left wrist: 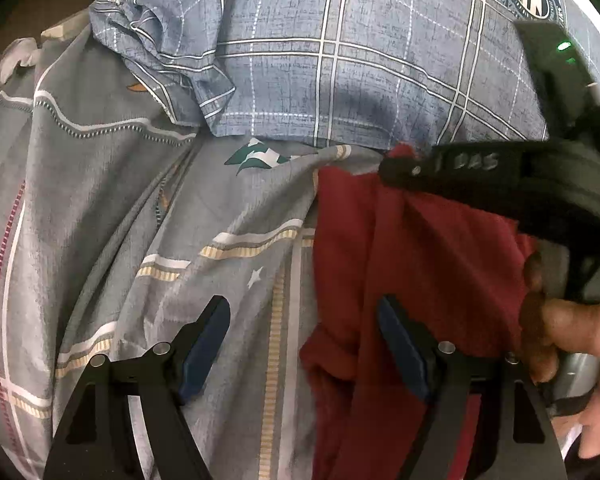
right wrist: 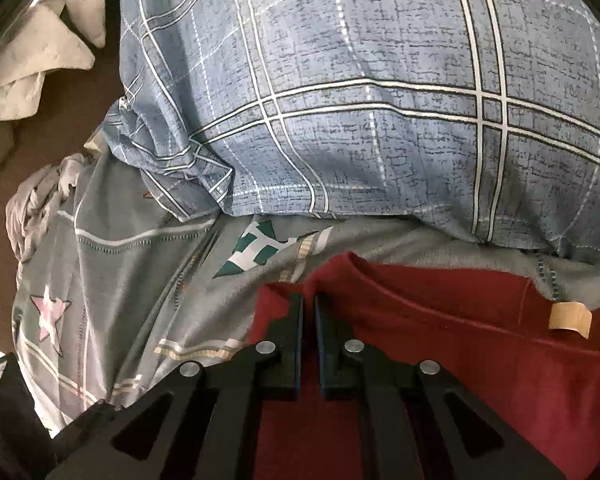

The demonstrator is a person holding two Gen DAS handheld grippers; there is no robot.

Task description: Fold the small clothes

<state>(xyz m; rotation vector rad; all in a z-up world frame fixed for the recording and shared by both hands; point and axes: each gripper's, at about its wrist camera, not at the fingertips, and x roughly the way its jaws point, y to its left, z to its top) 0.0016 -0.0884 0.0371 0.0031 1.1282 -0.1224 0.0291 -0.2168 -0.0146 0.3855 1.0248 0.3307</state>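
A small dark red garment [left wrist: 412, 264] lies on a grey patterned bedsheet [left wrist: 188, 216]. My left gripper [left wrist: 304, 316] is open, its fingers straddling the garment's left edge just above the sheet. My right gripper [right wrist: 308, 308] is shut on the red garment [right wrist: 460, 344] at its upper left corner, beside the neckline, where a tan label [right wrist: 570, 314] shows. In the left wrist view the right gripper [left wrist: 392, 172] comes in from the right and pinches the garment's top corner, held by a hand [left wrist: 572, 340].
A blue plaid pillow [right wrist: 360, 100] lies just beyond the garment, along the sheet's far side. Crumpled pale cloth [right wrist: 32, 60] sits at the far left near the bed edge. The grey sheet [right wrist: 112, 280] spreads to the left of the garment.
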